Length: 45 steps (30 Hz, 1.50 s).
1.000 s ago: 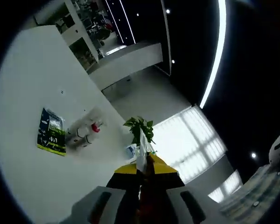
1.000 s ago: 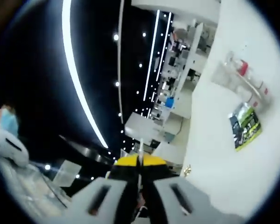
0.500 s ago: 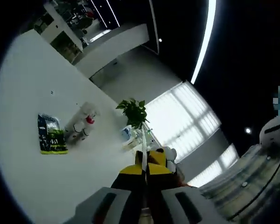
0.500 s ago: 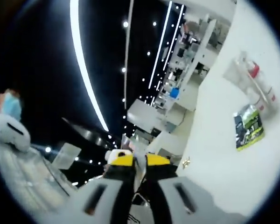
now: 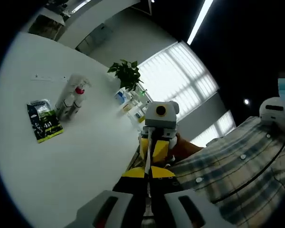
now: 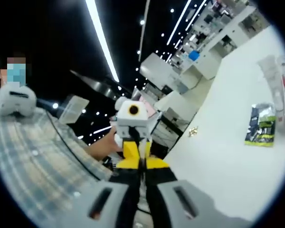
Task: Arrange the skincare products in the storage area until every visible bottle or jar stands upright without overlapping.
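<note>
Both views face each other beside the white table [image 5: 76,156], sharing its bottles [image 5: 70,97].

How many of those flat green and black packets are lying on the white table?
1. The green and black packet lies flat on the white table, just beside the lying bottles. The right gripper view shows the same packet, not a second one.

**Bottles and packet grouped on the table, grippers off its edge**

In the left gripper view, a packet [image 5: 43,125] lies flat on the table [image 5: 80,161], with the bottles [image 5: 70,96] lying just beside it on the far side (whether they touch cannot be told). A potted plant [image 5: 126,74] and small containers [image 5: 128,100] stand farther back, near the table's edge. The right gripper [image 5: 155,146] sits beyond that edge, facing the left gripper [image 5: 147,175], before a person's sleeve [image 5: 228,166].
</note>
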Tool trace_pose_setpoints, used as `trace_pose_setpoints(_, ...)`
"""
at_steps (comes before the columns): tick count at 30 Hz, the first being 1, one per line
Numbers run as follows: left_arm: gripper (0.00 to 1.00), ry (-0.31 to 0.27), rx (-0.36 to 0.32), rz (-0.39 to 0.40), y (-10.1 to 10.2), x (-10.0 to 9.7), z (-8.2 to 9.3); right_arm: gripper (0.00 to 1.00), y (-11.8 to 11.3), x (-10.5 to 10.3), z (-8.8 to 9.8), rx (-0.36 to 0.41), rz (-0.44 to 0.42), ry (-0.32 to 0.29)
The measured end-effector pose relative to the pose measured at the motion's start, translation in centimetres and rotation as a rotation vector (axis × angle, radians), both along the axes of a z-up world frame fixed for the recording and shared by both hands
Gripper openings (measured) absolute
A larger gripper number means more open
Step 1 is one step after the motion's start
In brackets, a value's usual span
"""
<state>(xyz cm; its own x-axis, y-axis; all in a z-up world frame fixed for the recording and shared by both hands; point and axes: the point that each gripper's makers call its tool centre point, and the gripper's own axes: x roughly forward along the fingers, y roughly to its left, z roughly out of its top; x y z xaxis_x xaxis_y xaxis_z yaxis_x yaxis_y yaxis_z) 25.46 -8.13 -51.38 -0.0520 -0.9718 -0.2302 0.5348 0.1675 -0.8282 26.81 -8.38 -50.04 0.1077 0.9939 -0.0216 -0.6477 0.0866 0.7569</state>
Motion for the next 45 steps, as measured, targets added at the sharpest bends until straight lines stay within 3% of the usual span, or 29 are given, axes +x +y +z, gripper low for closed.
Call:
trace_pose_setpoints(3, 0.02, -0.007, -0.028, 0.063, 0.0, 1.2, 0.3, 0.0, -0.3, 1.4, 0.1, 0.038, -0.069, 0.039)
trace_pose_setpoints(4, 0.04, -0.062, -0.038, 0.096, 0.0, 1.9, 0.5, 0.0, -0.4, 1.9, 0.4, 0.064, -0.098, 0.052)
trace_pose_setpoints(5, 0.05, -0.068, -0.039, 0.108, 0.0, 2.2, 0.5, 0.0, -0.5, 2.2, 0.5, 0.083, -0.122, 0.062)
trace_pose_setpoints(6, 0.05, -0.044, -0.045, 0.104, 0.1, 2.1, 0.6, 0.0, -0.6, 2.6, 0.8, 0.117, -0.145, 0.098)
trace_pose_setpoints(9, 0.06, -0.039, -0.056, 0.127, 0.1, 2.6, 0.6, 0.0, -0.9, 3.8, 1.3, 0.195, -0.207, 0.132)
trace_pose_setpoints(17, 0.01, 0.022, -0.14, 0.199, 0.4, 3.9, 1.2, 0.0, -0.8, 5.2, 1.7, 0.25, -0.276, 0.144)
trace_pose_setpoints(21, 0.01, 0.051, -0.129, 0.215, 0.6, 4.3, 0.7, 0.0, -0.4, 5.6, 1.3, 0.233, -0.302, 0.136)
trace_pose_setpoints(25, 0.0, 0.089, -0.161, 0.236, 1.0, 4.5, 1.0, 0.06, -0.5, 5.7, 0.9, 0.214, -0.312, 0.135)
trace_pose_setpoints(30, 0.0, 0.104, -0.137, 0.25, 1.9, 5.4, 0.0, 0.09, -0.8, 5.5, -0.3, 0.161, -0.324, 0.115)
trace_pose_setpoints(36, 0.0, 0.118, -0.066, 0.236, 2.6, 6.4, -2.1, 0.12, -1.7, 4.7, -2.1, 0.084, -0.356, 0.103)
trace_pose_setpoints(39, 0.0, 0.138, 0.027, 0.238, 3.6, 7.7, -4.6, 0.12, -2.3, 4.3, -2.5, 0.071, -0.367, 0.11)
trace_pose_setpoints(45, 0.0, 0.166, 0.063, 0.264, 4.7, 11.1, -6.7, 0.12, -4.0, 3.4, -3.3, 0.018, -0.406, 0.093)
